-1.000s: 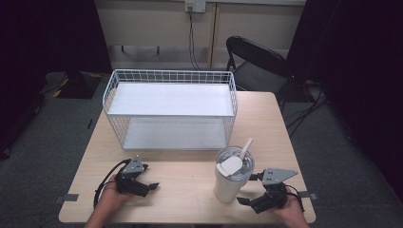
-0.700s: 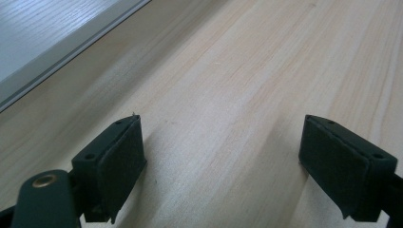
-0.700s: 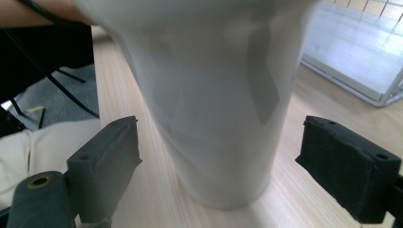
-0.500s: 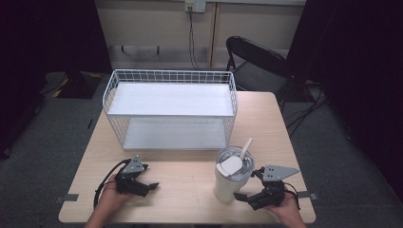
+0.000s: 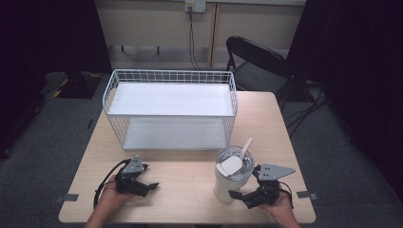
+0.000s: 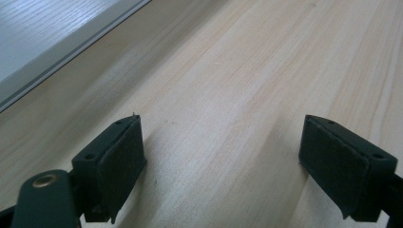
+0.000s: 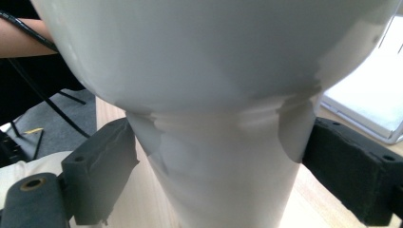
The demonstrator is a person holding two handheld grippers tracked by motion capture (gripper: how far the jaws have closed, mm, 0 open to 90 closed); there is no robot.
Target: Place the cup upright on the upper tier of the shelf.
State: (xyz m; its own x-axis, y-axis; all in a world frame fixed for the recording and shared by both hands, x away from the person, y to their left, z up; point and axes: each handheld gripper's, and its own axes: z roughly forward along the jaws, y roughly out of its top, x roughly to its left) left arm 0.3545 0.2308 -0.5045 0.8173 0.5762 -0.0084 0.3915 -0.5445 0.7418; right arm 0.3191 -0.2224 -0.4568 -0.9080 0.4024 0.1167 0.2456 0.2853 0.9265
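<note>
The right tongs [image 5: 241, 199] sit at the base of the white cup [image 5: 227, 183], and in the right gripper view [image 7: 214, 180] we see the two black jaws flanking the cup's narrow lower part, one on each side. The left pad [image 7: 102, 166] meets the cup's wall at its upper corner, and the right pad [image 7: 351, 171] lies against the wall too. So we read these tongs as pinching the cup low down (whether they press hard we cannot tell). The cup stands upright on the counter [image 5: 190, 185], near its front edge and right of the middle, with a clear lid, a white tab on top and a white straw [image 5: 245, 148] leaning up and to the right.

The left tongs [image 5: 146, 187] rest low over the counter near its front left part, held in the person's left hand [image 5: 114, 197]. In the left gripper view [image 6: 221, 156] the jaws stand spread wide with only bare wood between them.

Behind both, a white wire basket rack [image 5: 171, 111] stands on the far half of the counter, well apart from the cup. A black folding chair [image 5: 256, 64] stands beyond the counter's far right corner.
</note>
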